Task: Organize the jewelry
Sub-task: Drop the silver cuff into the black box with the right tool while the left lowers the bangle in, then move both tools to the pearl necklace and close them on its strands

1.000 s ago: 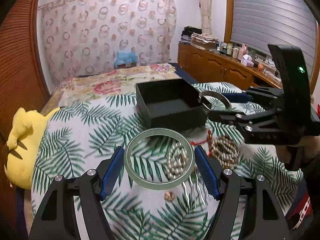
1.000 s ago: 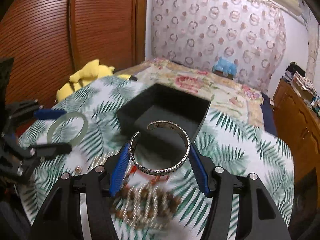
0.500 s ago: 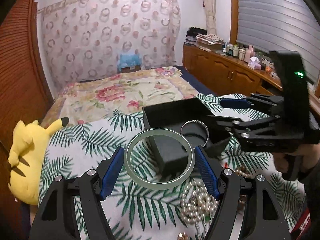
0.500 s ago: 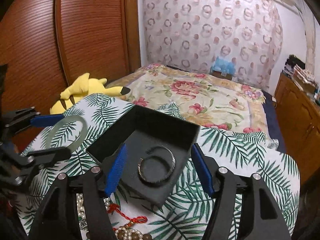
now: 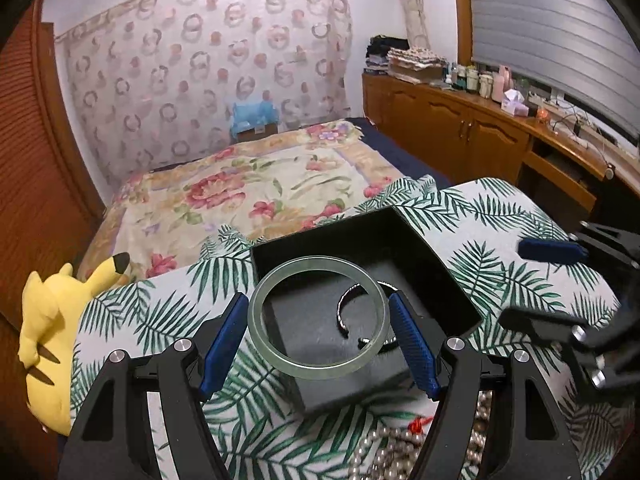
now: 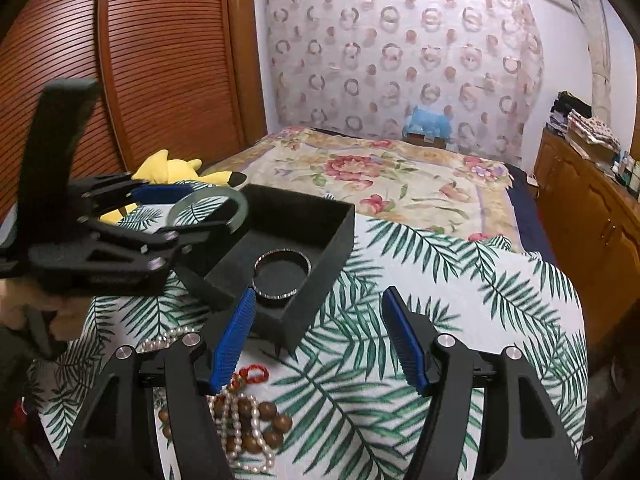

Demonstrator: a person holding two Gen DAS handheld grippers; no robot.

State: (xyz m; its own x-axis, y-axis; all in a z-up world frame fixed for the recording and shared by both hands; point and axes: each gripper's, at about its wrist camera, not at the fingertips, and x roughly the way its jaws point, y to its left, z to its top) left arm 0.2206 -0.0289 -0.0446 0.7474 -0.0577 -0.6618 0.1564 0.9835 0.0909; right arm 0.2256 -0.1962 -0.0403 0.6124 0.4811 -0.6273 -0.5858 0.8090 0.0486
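My left gripper (image 5: 319, 334) is shut on a pale green jade bangle (image 5: 264, 336) and holds it flat above the near side of the open black box (image 5: 424, 248). The bangle (image 6: 240, 205) and the left gripper also show in the right wrist view, over the box's left corner. A silver cuff bracelet (image 6: 283, 276) lies on the box floor; it shows through the bangle in the left wrist view (image 5: 344, 312). My right gripper (image 6: 318, 338) is open and empty, just in front of the box (image 6: 336, 236). It appears at the right edge of the left wrist view (image 5: 548, 288).
Pearl strands (image 6: 236, 424), brown wooden beads (image 6: 268, 420) and a red cord knot (image 6: 256, 374) lie on the palm-leaf cloth (image 6: 460, 280) near me. A yellow plush toy (image 5: 48, 320) sits at the left. A bed (image 5: 260, 188) lies behind, wooden cabinets (image 5: 480, 136) at the right.
The right gripper let go of the silver cuff in the box and drew back, open. The left gripper carried the jade bangle forward from over the pearls to above the box.
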